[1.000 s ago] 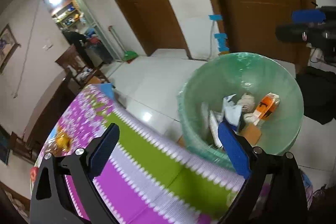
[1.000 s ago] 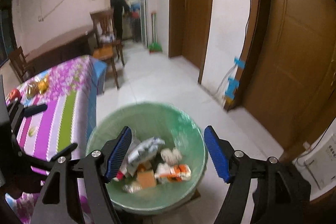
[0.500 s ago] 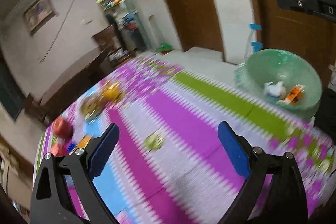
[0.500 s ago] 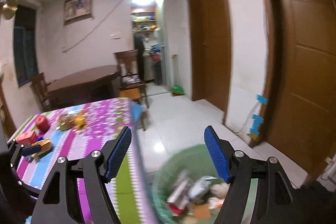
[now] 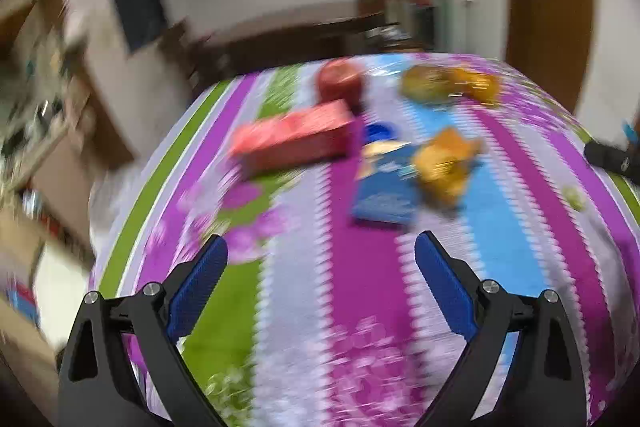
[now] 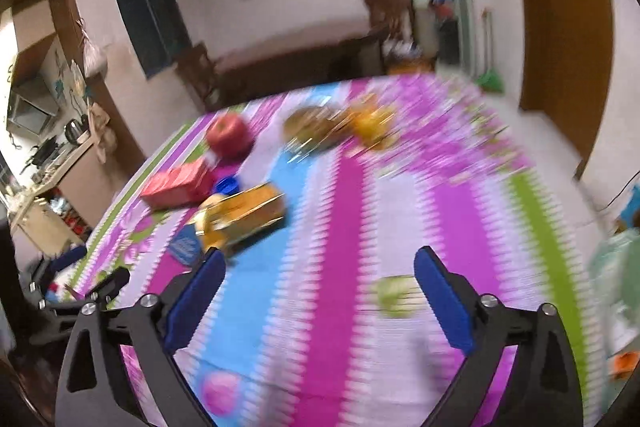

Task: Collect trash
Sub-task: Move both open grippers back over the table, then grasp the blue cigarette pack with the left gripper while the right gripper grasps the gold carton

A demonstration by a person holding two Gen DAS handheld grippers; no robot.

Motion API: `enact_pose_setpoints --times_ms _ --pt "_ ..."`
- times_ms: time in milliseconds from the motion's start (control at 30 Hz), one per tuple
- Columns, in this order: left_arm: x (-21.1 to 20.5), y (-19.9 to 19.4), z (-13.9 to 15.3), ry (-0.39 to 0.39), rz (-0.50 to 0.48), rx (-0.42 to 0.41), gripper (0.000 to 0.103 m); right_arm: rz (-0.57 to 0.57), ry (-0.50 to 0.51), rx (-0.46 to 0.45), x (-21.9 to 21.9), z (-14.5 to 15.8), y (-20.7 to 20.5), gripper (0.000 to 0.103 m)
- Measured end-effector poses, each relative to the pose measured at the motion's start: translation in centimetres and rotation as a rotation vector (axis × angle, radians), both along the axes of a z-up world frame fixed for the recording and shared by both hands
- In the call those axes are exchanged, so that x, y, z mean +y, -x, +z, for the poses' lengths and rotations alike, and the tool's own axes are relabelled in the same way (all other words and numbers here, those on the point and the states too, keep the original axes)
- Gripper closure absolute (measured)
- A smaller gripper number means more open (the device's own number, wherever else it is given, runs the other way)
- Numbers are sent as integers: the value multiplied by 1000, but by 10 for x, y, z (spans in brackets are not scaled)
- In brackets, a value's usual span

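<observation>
Both grippers are seen spread wide and empty above the striped table (image 5: 360,287): the left gripper (image 5: 320,275), and the right gripper (image 6: 316,279), whose jaws have just been opening. A green scrap (image 6: 394,295) lies just beside its right pad; wrappers (image 5: 444,163) are bunched mid-table.

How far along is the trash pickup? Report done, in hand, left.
Done: some trash shows in the green bin. In hand: nothing; the left gripper and right gripper are both open over the table. Left: the blue packet, yellow wrapper, red box and green scrap.
</observation>
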State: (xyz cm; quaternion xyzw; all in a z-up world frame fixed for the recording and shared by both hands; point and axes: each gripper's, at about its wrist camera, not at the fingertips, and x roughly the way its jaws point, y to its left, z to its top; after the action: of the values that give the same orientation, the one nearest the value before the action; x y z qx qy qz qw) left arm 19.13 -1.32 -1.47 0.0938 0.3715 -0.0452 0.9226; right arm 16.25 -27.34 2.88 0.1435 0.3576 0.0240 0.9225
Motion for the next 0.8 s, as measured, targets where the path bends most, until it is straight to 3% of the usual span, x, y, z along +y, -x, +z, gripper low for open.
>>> enact_pose_setpoints --times_ms 100,200,267,333,500,533,633,800 --pt "25 -7 -10 42 92 41 12 15 -58 88 45 -16 -41 5" --pt "40 -11 -15 83 132 64 12 -11 -8 110 85 -21 -72 5" --pt "45 -15 -20 113 145 85 12 -46 81 122 109 -21 -93 5" --pt "46 -13 -20 126 144 91 12 -140 175 135 118 -21 -111 5" --pt "36 -19 -14 104 87 77 12 -189 203 249 118 -41 -130 6" --pt "33 -20 -13 92 69 71 12 -185 182 252 112 -43 -124 12" --pt "21 -23 -11 74 1 74 12 -139 114 290 97 -50 -115 59" --pt "-5 -35 -13 61 -120 88 12 -65 33 252 63 -50 -73 65"
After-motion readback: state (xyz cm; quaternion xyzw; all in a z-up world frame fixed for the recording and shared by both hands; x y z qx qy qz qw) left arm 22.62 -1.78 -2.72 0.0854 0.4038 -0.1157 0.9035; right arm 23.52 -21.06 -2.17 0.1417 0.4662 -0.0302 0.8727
